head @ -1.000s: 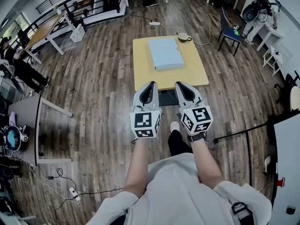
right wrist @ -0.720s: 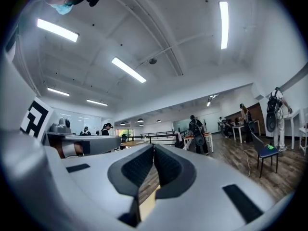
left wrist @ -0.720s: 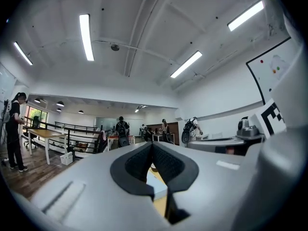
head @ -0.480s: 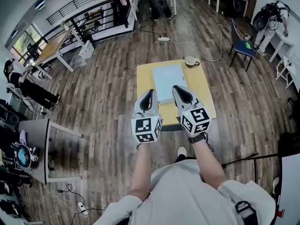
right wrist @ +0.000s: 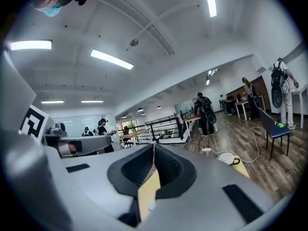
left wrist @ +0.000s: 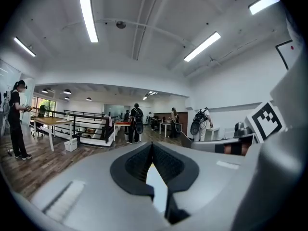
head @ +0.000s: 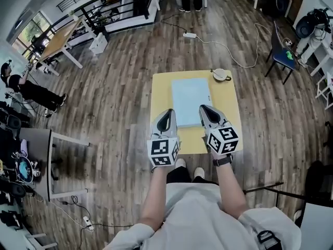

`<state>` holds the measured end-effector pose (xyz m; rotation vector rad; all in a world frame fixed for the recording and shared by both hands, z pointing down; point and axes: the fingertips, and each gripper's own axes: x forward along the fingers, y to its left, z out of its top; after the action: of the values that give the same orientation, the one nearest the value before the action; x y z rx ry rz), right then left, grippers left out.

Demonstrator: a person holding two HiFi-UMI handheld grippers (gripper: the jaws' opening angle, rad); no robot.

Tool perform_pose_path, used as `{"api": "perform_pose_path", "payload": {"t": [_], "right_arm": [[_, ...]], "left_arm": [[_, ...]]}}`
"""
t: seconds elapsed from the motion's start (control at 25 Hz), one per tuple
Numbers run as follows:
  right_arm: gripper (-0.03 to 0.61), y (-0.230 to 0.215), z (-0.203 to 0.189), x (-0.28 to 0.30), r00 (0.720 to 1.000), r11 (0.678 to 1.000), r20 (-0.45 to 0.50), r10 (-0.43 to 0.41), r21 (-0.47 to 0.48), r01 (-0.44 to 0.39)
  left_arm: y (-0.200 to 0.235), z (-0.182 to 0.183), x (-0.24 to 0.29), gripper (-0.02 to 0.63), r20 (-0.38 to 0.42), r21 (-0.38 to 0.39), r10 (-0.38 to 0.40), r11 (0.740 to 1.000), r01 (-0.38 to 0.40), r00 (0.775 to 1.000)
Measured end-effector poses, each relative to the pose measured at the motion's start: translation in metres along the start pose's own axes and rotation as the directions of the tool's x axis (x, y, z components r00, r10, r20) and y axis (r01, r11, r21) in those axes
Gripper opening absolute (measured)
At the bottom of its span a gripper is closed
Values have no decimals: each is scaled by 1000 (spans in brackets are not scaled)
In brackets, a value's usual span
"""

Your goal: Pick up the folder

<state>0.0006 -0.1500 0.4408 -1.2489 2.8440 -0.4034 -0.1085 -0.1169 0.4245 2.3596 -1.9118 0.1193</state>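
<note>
A pale blue folder [head: 191,101] lies flat in the middle of a small yellow table [head: 161,95] in the head view. My left gripper [head: 168,111] hovers over the table's near left part, its tip just left of the folder's near edge, shut and empty. My right gripper [head: 204,109] is over the folder's near right corner, also shut with nothing in it. Both point away from me, roughly level. In the left gripper view the jaws [left wrist: 152,146] meet at their tips; the right gripper view shows the same [right wrist: 154,146], with a strip of yellow table below.
A white mug [head: 220,74] stands at the table's far right corner, a white cable [head: 237,61] running off behind it. A blue chair [head: 283,56] is at the right, a wooden desk [head: 54,40] and railing at the far left. People stand further off in the room.
I have walked up to the table: it and the folder now lie right under both grippers, which were short of it a second ago. Both grippers stayed shut.
</note>
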Motion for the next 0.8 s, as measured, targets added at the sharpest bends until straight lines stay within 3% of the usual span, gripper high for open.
{"api": "perform_pose_path", "payload": {"t": [0.36,0.56,0.8], "right_arm": [[12,-28,-6,78,995,994,-70,-72,-83,66],[12,-48,-9,106,981,984,-103,-162,-91,153],[14,-60,-26,121,964,977,-164,-210,-77,200]], "left_arm": [[51,-17,90,11,-57,-62,-68,996,64,996],[71,-26,121,11,-93,-129,-135,984,123,986],[86,-53,144,11,-146,-206,-151,971,119,978]]}}
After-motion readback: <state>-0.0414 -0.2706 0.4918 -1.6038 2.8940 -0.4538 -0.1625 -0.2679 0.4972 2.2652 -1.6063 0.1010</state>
